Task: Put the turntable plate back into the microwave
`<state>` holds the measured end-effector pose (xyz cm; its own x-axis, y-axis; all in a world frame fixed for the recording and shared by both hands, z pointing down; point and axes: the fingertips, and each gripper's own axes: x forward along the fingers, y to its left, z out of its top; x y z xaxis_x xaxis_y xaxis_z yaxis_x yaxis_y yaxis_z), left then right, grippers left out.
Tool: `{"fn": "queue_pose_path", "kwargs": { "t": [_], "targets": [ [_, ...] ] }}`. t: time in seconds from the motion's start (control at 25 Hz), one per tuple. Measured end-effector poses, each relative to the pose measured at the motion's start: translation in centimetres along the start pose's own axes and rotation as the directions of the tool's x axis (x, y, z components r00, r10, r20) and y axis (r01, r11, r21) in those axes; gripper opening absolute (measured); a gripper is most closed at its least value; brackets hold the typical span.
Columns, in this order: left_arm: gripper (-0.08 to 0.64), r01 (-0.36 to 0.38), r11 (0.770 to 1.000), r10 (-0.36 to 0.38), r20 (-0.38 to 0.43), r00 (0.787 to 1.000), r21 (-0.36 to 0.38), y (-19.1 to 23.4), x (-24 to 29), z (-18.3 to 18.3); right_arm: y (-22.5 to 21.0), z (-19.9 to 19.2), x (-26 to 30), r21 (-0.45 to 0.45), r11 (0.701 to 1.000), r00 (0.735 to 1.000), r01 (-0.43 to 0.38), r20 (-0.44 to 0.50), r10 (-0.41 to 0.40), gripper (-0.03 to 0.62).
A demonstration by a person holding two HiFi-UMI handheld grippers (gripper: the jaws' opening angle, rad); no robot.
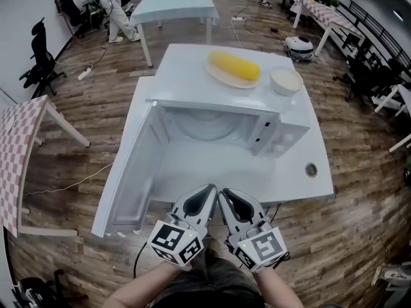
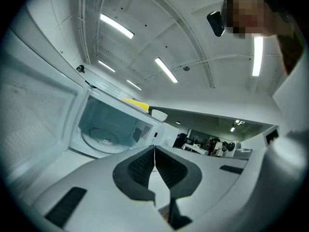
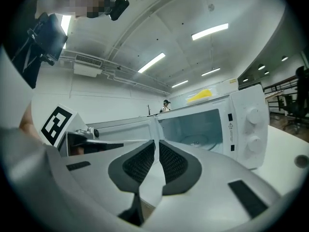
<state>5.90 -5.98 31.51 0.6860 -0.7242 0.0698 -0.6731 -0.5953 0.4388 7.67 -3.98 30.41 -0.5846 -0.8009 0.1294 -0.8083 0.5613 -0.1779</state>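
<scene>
Found door (image 1: 128, 172) swung wide at 9 o'clock of the microwave (image 1: 282, 133). Noted left claw (image 1: 207, 194) at 6 o'clock, hovering at the front edge of the surface (image 1: 302, 178), jaws pressed together, gripping nothing. Spotted turntable plate (image 2: 102, 138) lying flat on the cavity floor, central, apparently seated. Noted right claw (image 1: 226, 197) just beside the left, likewise closed and empty. Logged corn (image 1: 234, 65) on a dish (image 1: 218, 76) and a bowl (image 1: 286, 80) atop the microwave, 12 to 1 o'clock. Judged placement essentially done; left at most: confirming the seating, perhaps shutting the door
</scene>
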Motion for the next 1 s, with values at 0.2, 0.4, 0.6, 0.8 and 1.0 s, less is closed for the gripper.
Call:
{"fn": "queue_pose_path", "kwargs": {
  "t": [0.2, 0.4, 0.6, 0.8, 1.0],
  "targets": [
    [0.015, 0.009, 0.999, -0.009, -0.003, 1.0, 0.036, -1.9, -1.1, 0.4, 0.5, 1.0, -1.6, 0.005, 1.0, 1.0, 0.018, 0.017, -0.018, 0.031],
    [0.015, 0.012, 0.997, -0.015, 0.029, 0.999, 0.081, -3.4, -2.5, 1.7, 1.4, 2.5, -3.0, -0.019, 0.999, 0.999, 0.035, 0.037, -0.035, 0.031],
    [0.015, 0.005, 0.999, -0.007, 0.03, 1.0, 0.053, -3.6, -3.4, 1.5, 1.6, 3.3, -4.2, 0.015, 0.999, 0.997, 0.052, 0.053, -0.053, 0.031],
    [0.015, -0.008, 0.999, 0.007, 0.022, 1.0, 0.04, -3.7, -4.3, 0.9, 2.3, 3.0, -4.7, 0.032, 0.999, 0.998, 0.043, 0.051, -0.044, 0.031],
    [0.015, -0.023, 0.999, 0.023, 0.017, 1.0, 0.033, -3.5, -5.3, 0.7, 3.2, 3.2, -5.2, 0.027, 0.999, 0.998, 0.026, 0.063, -0.028, 0.031]
  ]
}}
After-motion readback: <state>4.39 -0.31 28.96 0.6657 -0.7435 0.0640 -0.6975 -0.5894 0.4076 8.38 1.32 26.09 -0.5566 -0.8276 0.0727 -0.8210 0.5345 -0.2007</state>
